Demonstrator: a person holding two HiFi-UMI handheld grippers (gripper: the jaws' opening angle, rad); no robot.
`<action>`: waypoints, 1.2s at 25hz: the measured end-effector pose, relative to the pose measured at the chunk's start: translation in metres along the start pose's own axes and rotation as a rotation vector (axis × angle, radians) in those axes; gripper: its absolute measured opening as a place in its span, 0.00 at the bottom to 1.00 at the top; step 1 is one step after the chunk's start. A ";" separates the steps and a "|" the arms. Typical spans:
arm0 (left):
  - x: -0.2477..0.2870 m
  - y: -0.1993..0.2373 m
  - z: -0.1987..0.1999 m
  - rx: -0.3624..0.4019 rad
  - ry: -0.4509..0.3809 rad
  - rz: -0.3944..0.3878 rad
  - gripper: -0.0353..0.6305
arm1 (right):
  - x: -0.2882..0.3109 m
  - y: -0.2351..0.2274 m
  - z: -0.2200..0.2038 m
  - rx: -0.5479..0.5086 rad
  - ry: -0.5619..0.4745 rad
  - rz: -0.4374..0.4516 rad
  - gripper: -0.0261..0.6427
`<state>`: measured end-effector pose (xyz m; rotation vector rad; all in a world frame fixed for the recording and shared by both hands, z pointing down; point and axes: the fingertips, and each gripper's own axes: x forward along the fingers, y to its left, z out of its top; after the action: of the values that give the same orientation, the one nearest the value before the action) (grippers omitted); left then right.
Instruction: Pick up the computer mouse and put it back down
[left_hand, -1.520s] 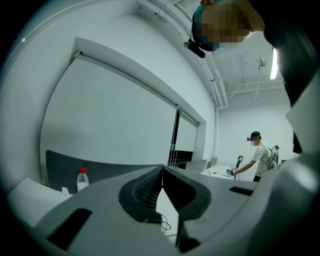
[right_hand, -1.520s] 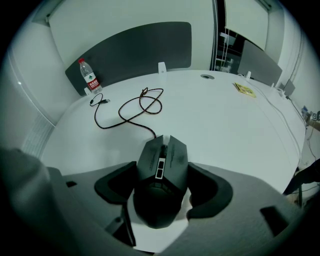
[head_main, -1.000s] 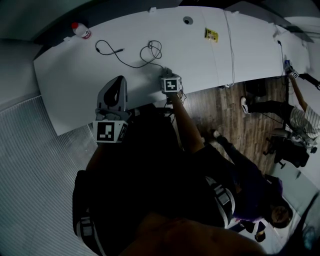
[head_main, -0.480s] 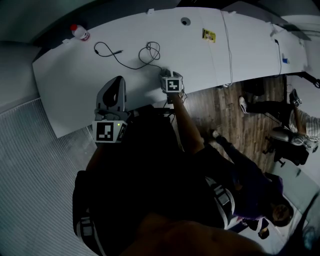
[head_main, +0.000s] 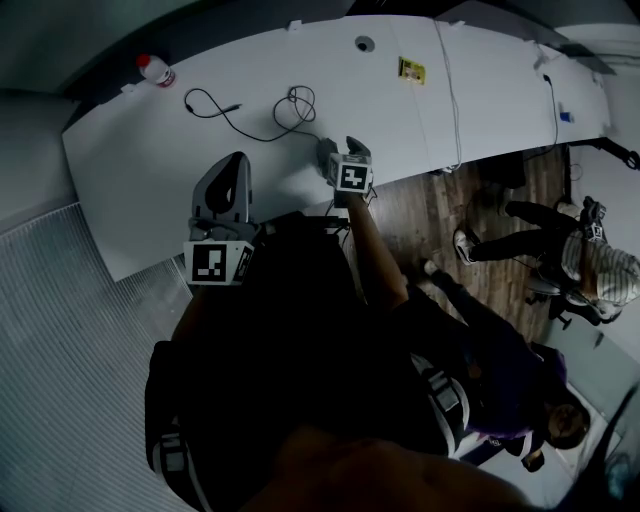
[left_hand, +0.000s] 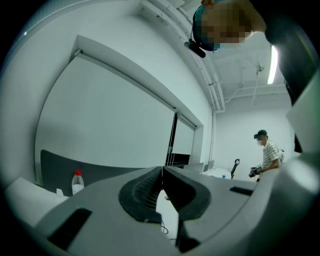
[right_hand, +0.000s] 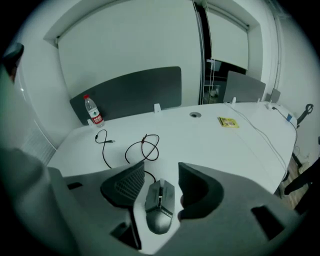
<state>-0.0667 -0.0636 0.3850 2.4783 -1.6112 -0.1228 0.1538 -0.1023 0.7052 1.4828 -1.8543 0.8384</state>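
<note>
Right gripper (right_hand: 160, 181), jaws just closing in, now pinches the grey wired computer mouse (right_hand: 160, 209) at lower centre, seemingly clear of the white desk (right_hand: 215, 145); pick-up looks done; setting it back down remains.

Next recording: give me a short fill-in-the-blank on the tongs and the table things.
1. The right tongs, whose jaws have just been closing, grip the computer mouse, which trails a ____ cable.
2. The left tongs are shut and hold ____.
3. The water bottle on the table has a ____ cap.

Missing words: black; nothing; red.
</note>
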 end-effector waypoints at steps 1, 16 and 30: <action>0.001 -0.001 0.002 -0.001 -0.004 -0.003 0.06 | -0.005 -0.001 0.005 -0.002 -0.017 -0.008 0.33; -0.002 -0.004 0.002 0.006 -0.005 -0.014 0.06 | -0.068 0.000 0.051 0.057 -0.231 -0.059 0.04; -0.009 -0.005 0.002 0.010 -0.016 -0.017 0.06 | -0.148 0.024 0.087 0.083 -0.446 -0.013 0.04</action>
<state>-0.0657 -0.0535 0.3819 2.5052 -1.6020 -0.1373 0.1506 -0.0794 0.5334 1.8470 -2.1419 0.6177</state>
